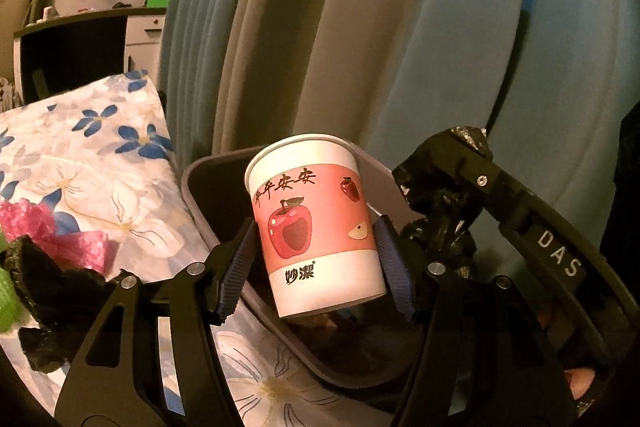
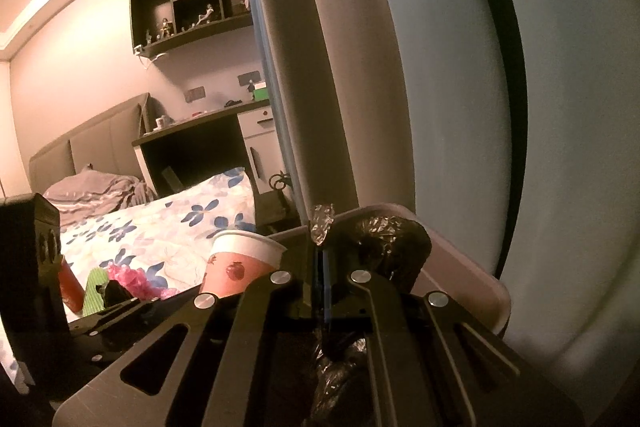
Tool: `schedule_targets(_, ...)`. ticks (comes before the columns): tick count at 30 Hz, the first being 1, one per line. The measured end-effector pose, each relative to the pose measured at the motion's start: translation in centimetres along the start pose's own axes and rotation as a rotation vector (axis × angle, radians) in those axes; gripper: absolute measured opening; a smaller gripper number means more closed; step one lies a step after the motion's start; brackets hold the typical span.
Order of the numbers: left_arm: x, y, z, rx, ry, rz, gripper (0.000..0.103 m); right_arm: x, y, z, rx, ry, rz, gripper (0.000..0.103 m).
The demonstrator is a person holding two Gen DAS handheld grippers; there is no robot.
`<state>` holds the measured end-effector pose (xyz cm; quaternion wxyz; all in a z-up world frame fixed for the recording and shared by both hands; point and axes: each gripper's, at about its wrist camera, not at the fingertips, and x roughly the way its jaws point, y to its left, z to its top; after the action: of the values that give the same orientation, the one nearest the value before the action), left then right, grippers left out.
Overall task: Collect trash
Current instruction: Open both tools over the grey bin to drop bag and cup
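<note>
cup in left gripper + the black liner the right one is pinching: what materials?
Paper cup: looks like coated paper, matte white with a printed apple band, rolled rim and a straight seamless-looking wall. Held between the left gripper pads. Black bag: thin plastic film, glossy and crinkled, with sharp highlights on the folds. The right gripper is shut on a bunched strip of it.

White cup [image 1: 316, 227], red apple print

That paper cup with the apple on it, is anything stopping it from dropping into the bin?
Nothing visible does. The paper cup, pinched in the left gripper, hangs over the open grey bin. The right gripper pinches the black bag liner off to the cup's right, not under it.
</note>
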<state>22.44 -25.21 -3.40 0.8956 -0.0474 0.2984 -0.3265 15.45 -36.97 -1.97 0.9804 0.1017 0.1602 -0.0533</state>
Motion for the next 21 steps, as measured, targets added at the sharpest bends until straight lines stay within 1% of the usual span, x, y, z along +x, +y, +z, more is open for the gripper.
schedule_targets(1,0.2,0.0,0.0,-0.003,0.007,-0.006,0.060,-0.1,-0.2,0.0,0.002,-0.001,0.000,0.011)
schedule_targets(3,0.5,-0.1,-0.1,-0.006,0.016,-0.009,0.060,-0.3,-0.3,0.0,0.007,-0.013,-0.005,0.035)
schedule_targets(6,0.8,-0.2,-0.3,0.000,0.021,-0.008,0.060,-1.1,-0.7,0.1,0.015,-0.040,-0.017,0.043)
schedule_targets(8,0.8,-0.3,-0.4,0.000,0.021,-0.009,0.061,-1.6,-0.8,0.1,0.023,-0.049,-0.017,0.046)
schedule_targets(10,0.9,-0.3,-0.5,0.003,0.024,-0.006,0.068,-1.8,-0.9,0.1,0.023,-0.054,-0.023,0.047)
schedule_targets(11,0.9,-0.3,-0.5,0.002,0.025,-0.004,0.070,-2.0,-0.9,0.1,0.024,-0.057,-0.024,0.049)
schedule_targets(13,0.7,-0.2,-0.5,-0.006,0.013,0.006,0.080,-2.3,-1.1,0.1,0.033,-0.063,-0.024,0.053)
schedule_targets(14,0.5,-0.2,-0.5,-0.009,0.010,0.011,0.082,-2.5,-1.2,0.1,0.036,-0.067,-0.023,0.054)
schedule_targets(16,0.0,0.0,-0.5,-0.023,0.003,0.021,0.084,-3.2,-1.1,0.1,0.036,-0.078,-0.026,0.060)
schedule_targets(17,-0.2,0.2,-0.5,-0.029,0.002,0.027,0.084,-3.6,-1.1,0.1,0.036,-0.088,-0.031,0.066)
schedule_targets(18,-0.6,0.4,-0.5,-0.036,0.003,0.038,0.086,-4.0,-1.0,0.0,0.035,-0.097,-0.034,0.070)
schedule_targets(19,-0.9,0.5,-0.6,-0.041,0.002,0.048,0.090,-4.3,-1.0,-0.1,0.033,-0.103,-0.036,0.072)
schedule_targets(21,-1.7,0.9,-0.8,-0.052,-0.006,0.078,0.093,-5.0,-0.9,-0.3,0.028,-0.117,-0.048,0.083)
